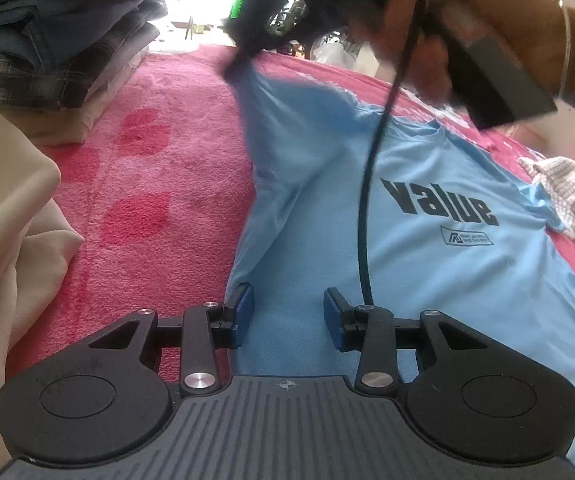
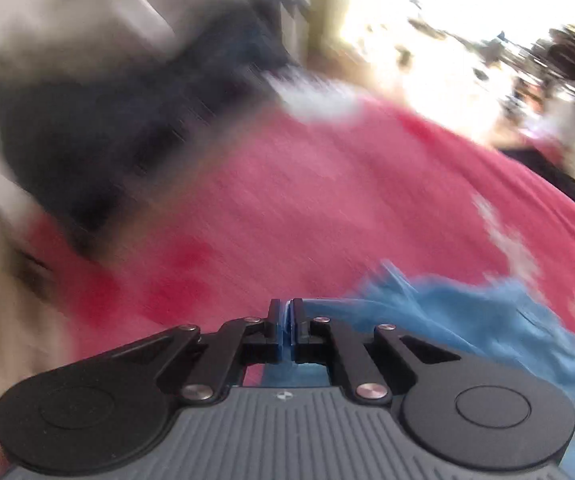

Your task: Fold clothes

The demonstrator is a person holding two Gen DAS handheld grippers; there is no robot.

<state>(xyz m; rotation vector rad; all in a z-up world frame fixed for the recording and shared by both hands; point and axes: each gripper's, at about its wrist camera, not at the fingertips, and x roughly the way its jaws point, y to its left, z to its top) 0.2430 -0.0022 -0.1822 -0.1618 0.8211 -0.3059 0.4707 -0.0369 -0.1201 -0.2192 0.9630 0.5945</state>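
A light blue T-shirt (image 1: pixel 427 248) with black "value" print lies spread on a pink fleece blanket (image 1: pixel 159 184). My left gripper (image 1: pixel 289 316) is open, its fingers over the shirt's near edge, holding nothing. My right gripper (image 2: pixel 286 320) is shut on a fold of the blue T-shirt (image 2: pixel 467 320); this view is blurred by motion. In the left wrist view the right gripper (image 1: pixel 235 66) pinches the shirt's far left sleeve and lifts it, with the person's hand and a black cable behind it.
A stack of folded dark and plaid clothes (image 1: pixel 59 36) sits at the far left. A cream garment (image 1: pixel 7 248) lies at the near left. A white patterned cloth (image 1: pixel 555 184) lies at the right edge. The blanket (image 2: pixel 307 208) shows pink in the right wrist view.
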